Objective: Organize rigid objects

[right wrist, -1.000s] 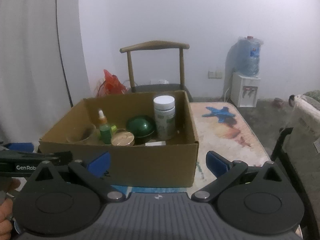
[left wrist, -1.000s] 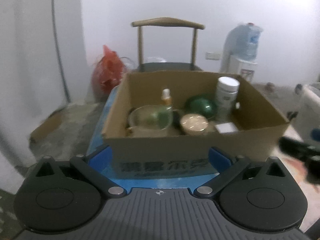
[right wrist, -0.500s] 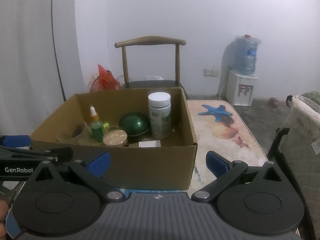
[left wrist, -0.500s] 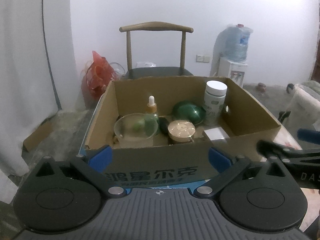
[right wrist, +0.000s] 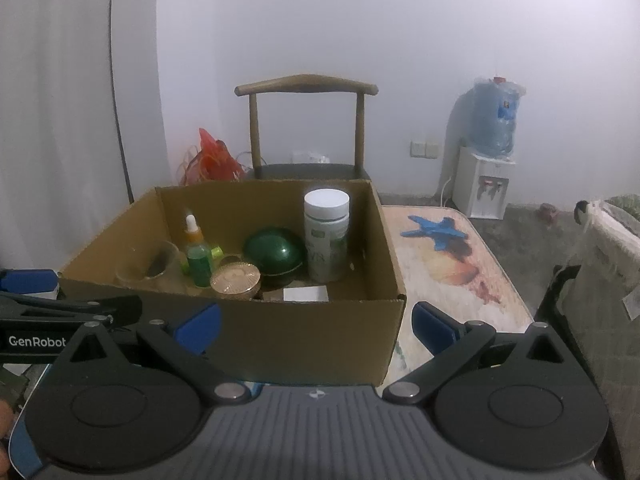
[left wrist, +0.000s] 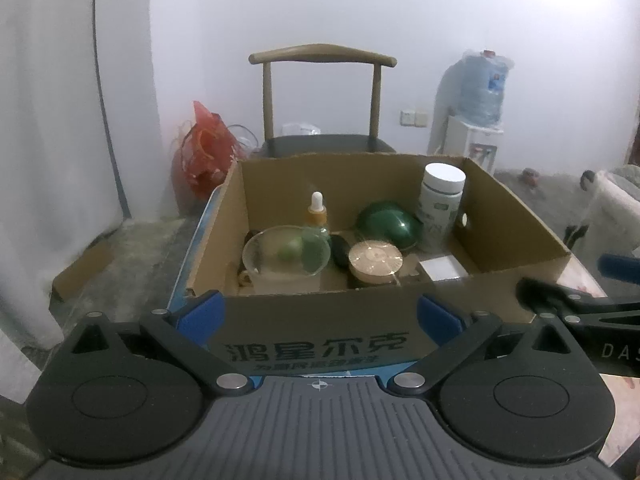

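An open cardboard box [left wrist: 316,344] [right wrist: 312,336] stands on the table right in front of both grippers. Inside it are a clear glass bowl [left wrist: 286,256], a dropper bottle with green liquid [right wrist: 198,256], a dark green round jar [left wrist: 390,226] [right wrist: 276,254], a gold-lidded jar [left wrist: 375,258] [right wrist: 235,278], a tall white-capped bottle [left wrist: 440,204] [right wrist: 326,236] and a small white box [left wrist: 442,268]. My left gripper [left wrist: 318,316] is open and empty before the box's near wall. My right gripper [right wrist: 316,322] is open and empty at the box's near right corner.
A wooden chair [left wrist: 322,100] stands behind the box. A red bag [left wrist: 204,152] lies on the floor at left, a water dispenser [right wrist: 490,160] at right. The table's patterned cloth [right wrist: 448,256] runs right of the box.
Both views have shifted slightly and steadied; the left view now looks a little more down into the box. Both grippers stay open and empty.
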`<state>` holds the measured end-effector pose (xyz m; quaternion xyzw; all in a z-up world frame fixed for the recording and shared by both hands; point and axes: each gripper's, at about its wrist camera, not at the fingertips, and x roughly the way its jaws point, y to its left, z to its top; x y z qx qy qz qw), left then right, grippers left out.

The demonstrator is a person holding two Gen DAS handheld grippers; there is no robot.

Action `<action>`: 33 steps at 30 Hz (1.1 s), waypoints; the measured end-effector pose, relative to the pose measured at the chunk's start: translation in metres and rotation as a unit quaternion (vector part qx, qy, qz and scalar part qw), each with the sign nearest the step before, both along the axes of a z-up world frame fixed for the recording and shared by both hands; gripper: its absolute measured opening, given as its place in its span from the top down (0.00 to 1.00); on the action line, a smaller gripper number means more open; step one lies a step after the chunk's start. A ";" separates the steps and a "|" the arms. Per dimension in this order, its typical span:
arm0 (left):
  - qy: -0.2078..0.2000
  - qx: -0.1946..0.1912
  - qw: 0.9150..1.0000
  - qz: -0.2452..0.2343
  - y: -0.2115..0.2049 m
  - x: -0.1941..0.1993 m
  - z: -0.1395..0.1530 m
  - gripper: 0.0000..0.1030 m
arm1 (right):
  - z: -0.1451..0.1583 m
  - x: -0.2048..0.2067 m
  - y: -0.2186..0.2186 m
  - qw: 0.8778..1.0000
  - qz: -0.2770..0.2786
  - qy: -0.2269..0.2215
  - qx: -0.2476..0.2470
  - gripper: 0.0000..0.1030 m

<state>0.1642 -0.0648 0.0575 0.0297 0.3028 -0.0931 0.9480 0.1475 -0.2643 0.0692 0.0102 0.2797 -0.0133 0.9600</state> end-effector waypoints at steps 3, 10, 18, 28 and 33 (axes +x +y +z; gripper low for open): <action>-0.002 0.000 1.000 0.003 0.002 0.000 0.001 0.00 | 0.002 0.000 0.002 1.000 0.002 -0.003 -0.003 0.00; -0.004 0.001 1.000 0.008 0.005 -0.002 0.002 0.00 | 0.003 0.000 0.005 1.000 0.006 -0.008 -0.007 0.00; -0.004 0.000 1.000 0.012 0.008 -0.001 0.004 0.00 | 0.004 0.001 0.008 1.000 0.008 -0.008 -0.006 0.00; -0.003 -0.001 1.000 0.012 0.010 -0.002 0.004 0.01 | 0.004 0.001 0.010 1.000 0.009 -0.009 -0.006 0.00; -0.003 -0.001 1.000 0.012 0.010 -0.002 0.003 0.01 | 0.004 0.001 0.009 1.000 0.009 -0.008 -0.006 0.00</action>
